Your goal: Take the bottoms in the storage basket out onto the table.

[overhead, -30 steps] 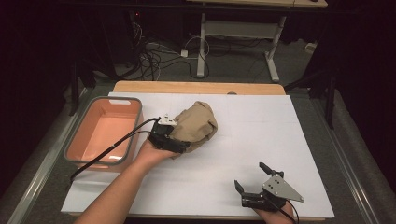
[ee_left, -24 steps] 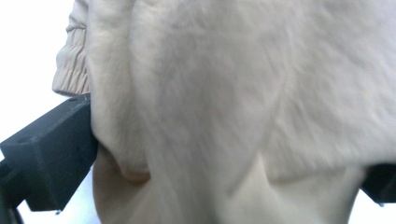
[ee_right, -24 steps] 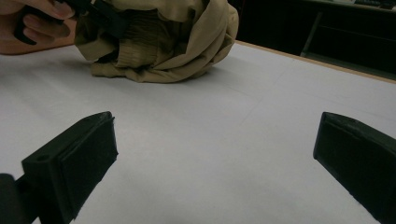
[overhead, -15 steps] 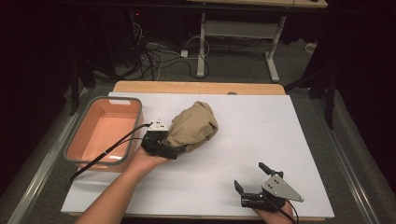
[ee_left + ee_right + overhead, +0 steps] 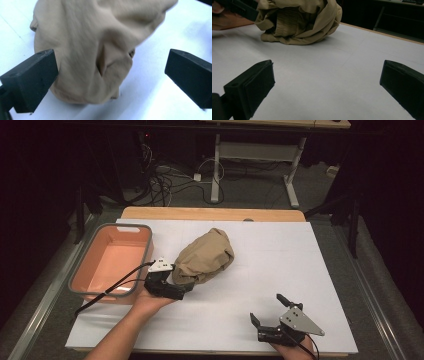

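A crumpled tan cloth (image 5: 205, 256) lies in a heap on the white table top, left of the middle. My left gripper (image 5: 180, 282) sits at the heap's near-left end, open, its jaws standing wide on either side of the cloth's (image 5: 100, 37) lower folds without closing on them. The left gripper (image 5: 110, 72) holds nothing. Near the front edge at the right, my right gripper (image 5: 268, 308) rests open and empty. It (image 5: 327, 82) points across bare table at the cloth (image 5: 299, 20), which is well ahead of it.
A salmon bin with a grey rim (image 5: 148, 250) stands at the table's left, just beside the left gripper. A strip of wooden table edge (image 5: 210, 213) runs along the far side. Beyond it are desk legs and cables on the floor.
My left gripper has drawn back toward the person and slightly left, off the cloth's end. The cloth and the right gripper stay where they were.
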Demonstrator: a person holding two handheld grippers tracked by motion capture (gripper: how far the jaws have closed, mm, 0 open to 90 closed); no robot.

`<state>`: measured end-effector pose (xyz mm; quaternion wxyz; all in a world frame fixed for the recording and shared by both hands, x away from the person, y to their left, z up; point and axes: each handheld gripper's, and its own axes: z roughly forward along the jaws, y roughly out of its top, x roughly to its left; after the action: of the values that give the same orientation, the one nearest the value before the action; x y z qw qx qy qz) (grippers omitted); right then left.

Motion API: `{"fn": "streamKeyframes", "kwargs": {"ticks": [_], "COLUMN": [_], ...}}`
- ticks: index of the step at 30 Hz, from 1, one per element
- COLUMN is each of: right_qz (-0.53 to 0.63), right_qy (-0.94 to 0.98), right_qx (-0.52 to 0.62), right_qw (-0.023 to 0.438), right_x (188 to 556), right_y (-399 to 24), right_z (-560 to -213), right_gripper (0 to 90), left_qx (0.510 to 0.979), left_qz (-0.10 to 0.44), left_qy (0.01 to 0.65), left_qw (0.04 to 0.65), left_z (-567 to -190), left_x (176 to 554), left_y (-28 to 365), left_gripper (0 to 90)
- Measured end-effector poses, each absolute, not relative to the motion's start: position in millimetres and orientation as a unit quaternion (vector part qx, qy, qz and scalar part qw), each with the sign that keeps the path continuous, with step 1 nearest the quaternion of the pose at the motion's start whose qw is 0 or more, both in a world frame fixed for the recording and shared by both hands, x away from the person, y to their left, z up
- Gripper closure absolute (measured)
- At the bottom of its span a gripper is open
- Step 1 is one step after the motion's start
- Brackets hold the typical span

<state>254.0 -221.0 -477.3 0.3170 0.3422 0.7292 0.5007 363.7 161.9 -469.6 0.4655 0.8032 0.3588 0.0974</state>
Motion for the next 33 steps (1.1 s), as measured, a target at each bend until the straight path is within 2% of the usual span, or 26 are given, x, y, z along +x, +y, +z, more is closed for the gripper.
{"fn": "streamKeyframes", "kwargs": {"ticks": [9,26,33], "right_qz": [0.503,0.512,0.515], "right_qy": [0.726,0.717,0.711], "right_qx": [0.347,0.347,0.352], "right_qw": [0.315,0.320,0.326], "right_x": [257.0,250.7,246.3], "right_y": [-221.0,-221.0,-223.8], "right_z": [-477.6,-479.1,-478.0], "right_gripper": [0.4,0.4,0.4], "left_qx": [0.788,0.758,0.751], "left_qz": [0.105,0.121,0.125], "left_qy": [0.353,0.324,0.326], "left_qw": [0.494,0.553,0.561], "left_z": [-481.5,-482.0,-483.6], "left_x": [336.9,283.0,284.2], "left_y": [170.6,202.4,205.2], "left_gripper": [0.0,0.0,0.0]}}
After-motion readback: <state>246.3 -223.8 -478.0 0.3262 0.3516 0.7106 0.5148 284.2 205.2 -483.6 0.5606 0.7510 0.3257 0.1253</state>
